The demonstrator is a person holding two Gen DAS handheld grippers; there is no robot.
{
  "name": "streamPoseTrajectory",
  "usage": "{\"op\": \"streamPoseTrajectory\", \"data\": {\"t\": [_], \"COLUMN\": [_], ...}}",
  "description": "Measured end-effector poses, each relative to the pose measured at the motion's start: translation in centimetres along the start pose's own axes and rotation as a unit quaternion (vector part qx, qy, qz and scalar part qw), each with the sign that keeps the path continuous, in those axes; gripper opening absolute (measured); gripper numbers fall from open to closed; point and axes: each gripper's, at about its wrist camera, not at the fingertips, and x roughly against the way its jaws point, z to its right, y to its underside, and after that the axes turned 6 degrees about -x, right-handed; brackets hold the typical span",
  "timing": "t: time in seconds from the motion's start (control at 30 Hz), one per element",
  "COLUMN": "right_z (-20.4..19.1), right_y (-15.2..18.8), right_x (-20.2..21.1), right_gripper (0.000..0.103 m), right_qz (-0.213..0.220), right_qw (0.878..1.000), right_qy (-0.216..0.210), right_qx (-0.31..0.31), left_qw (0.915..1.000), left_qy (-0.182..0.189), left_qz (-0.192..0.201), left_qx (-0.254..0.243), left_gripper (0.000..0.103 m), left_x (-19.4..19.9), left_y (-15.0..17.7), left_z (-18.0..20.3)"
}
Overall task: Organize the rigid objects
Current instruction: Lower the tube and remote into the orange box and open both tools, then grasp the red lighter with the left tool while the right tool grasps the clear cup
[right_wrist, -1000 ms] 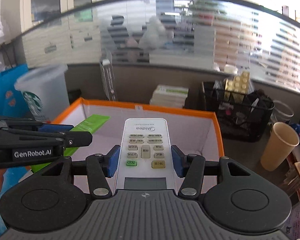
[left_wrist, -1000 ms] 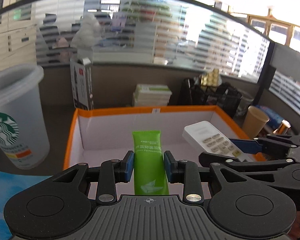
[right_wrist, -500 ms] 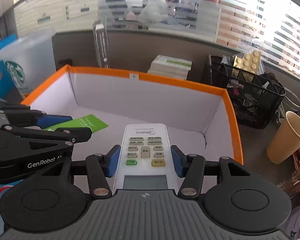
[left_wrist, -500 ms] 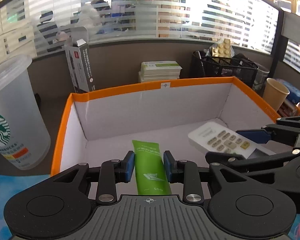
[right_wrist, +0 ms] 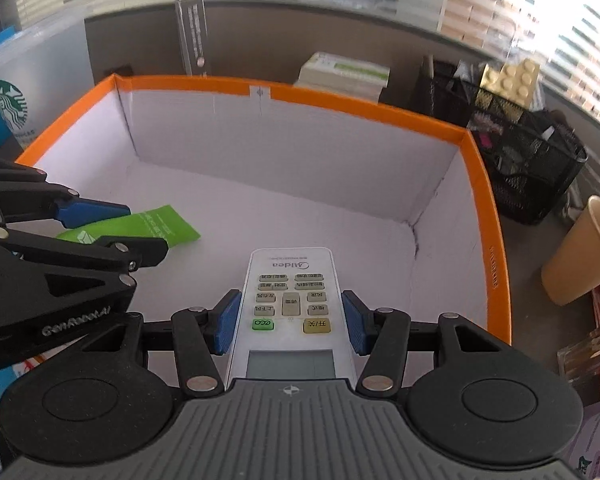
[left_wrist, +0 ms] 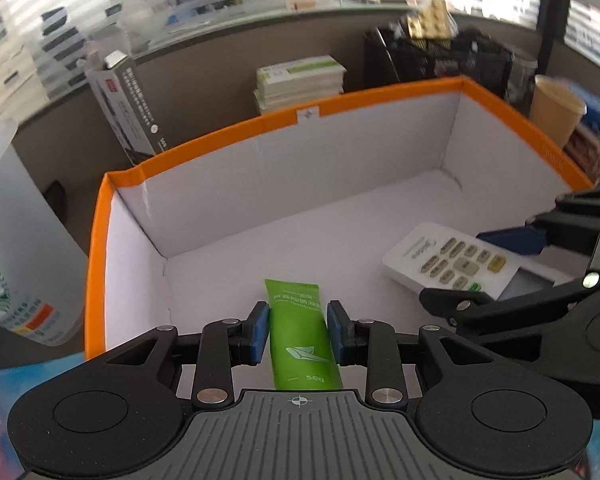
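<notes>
Remote control [right_wrist: 291,300] is clamped in the right claw [right_wrist: 291,320]; green tube [left_wrist: 300,340] is clamped in the left claw [left_wrist: 299,334]. Both claws angle down into the orange-rimmed box [right_wrist: 380,110], tube left.

Matt white cardboard box [right_wrist: 284,160]; glossy green plastic tube [left_wrist: 300,340].

1. A grey partition wall [right_wrist: 260,32] ran along the far side of the desk [left_wrist: 80,152].
2. Above it, glass with horizontal blinds [right_wrist: 500,4] let in bright daylight from the right.
3. A stack of books [left_wrist: 300,80] stood against the partition.
4. A black mesh basket [right_wrist: 532,160] sat at the far right, with a paper cup [right_wrist: 580,256] nearer.
5. A frosted plastic cup [left_wrist: 16,248] stood at the left.
</notes>
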Motion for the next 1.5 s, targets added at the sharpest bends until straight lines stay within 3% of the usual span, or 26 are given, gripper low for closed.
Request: {"op": "streamPoseTrajectory", "data": {"t": [0.13, 0.2, 0.47, 0.67, 0.83, 0.97, 1.13, 1.23, 1.4, 1.5], "right_z": [0.4, 0.5, 0.8, 0.8, 1.0, 0.9, 0.5, 0.3, -0.4, -0.4], "right_y": [-0.2, -0.1, -0.1, 0.0, 0.0, 0.1, 0.7, 1.6, 4.8, 7.6], "right_x": [-0.3, -0.3, 0.0, 0.3, 1.3, 2.8, 6.3, 8.8, 13.4, 15.5], "right_gripper": [0.050, 0.051, 0.051, 0.051, 0.048, 0.049, 0.059, 0.066, 0.101, 0.103], "right_qz": [-0.025, -0.023, -0.012, -0.007, 0.005, 0.021, 0.065, 0.092, 0.155, 0.185], "right_qw": [1.000, 1.000, 1.000, 1.000, 1.000, 1.000, 0.998, 0.996, 0.988, 0.983], "right_qy": [-0.009, -0.007, 0.007, 0.011, 0.011, 0.009, 0.023, 0.017, 0.018, 0.005], "right_qx": [-0.008, -0.010, -0.007, -0.010, -0.014, -0.018, -0.013, -0.015, -0.005, 0.000], "left_qw": [0.9990, 0.9991, 0.9991, 0.9989, 0.9975, 0.9958, 0.9934, 0.9925, 0.9855, 0.9834], "left_qy": [-0.022, -0.019, -0.021, -0.032, -0.066, -0.086, -0.096, -0.088, -0.074, -0.062], "left_qz": [-0.025, -0.034, -0.035, -0.031, -0.019, 0.014, 0.058, 0.083, 0.152, 0.171], "left_qx": [-0.029, -0.016, -0.014, -0.012, -0.017, -0.028, -0.026, -0.019, -0.014, -0.007], "left_gripper": [0.032, 0.033, 0.035, 0.046, 0.080, 0.087, 0.099, 0.100, 0.103, 0.103], "left_x": [-0.4, -0.6, -0.9, -1.0, -0.4, 1.5, 4.7, 6.9, 11.2, 12.4], "left_y": [0.1, 0.2, 0.5, 0.7, 1.0, 1.5, 2.3, 3.1, 6.3, 8.7], "left_z": [1.0, 0.7, 0.8, 0.9, 0.8, 0.9, 0.7, 0.6, 0.9, 1.1]}}
